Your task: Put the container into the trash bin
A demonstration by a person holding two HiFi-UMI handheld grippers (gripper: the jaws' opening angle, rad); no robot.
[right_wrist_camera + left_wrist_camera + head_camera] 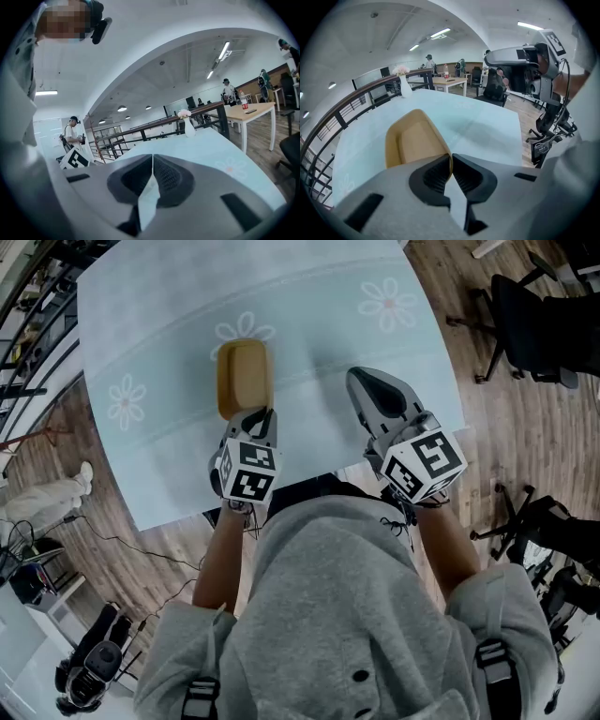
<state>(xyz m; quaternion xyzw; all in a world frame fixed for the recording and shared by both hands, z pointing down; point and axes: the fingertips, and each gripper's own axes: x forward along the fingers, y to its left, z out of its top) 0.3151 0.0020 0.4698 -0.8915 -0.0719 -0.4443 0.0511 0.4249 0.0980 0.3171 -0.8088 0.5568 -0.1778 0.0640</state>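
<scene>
Only the left gripper view shows it: left gripper (pixel 451 159) pinches the thin rim of the smooth tan container (pixel 415 140). Right gripper (pixel 152 161) fingers pressed together, empty.

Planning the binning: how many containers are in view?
1. The tan container is over the table, its near rim pinched by the left gripper. The person's body hides the table's near edge, so another could be hidden.

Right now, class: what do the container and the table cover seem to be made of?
The container: likely moulded pulp or matte plastic; tan, dull, thin rounded rim. The table cover: probably cloth or vinyl; pale blue, printed daisies, fold lines.
</scene>
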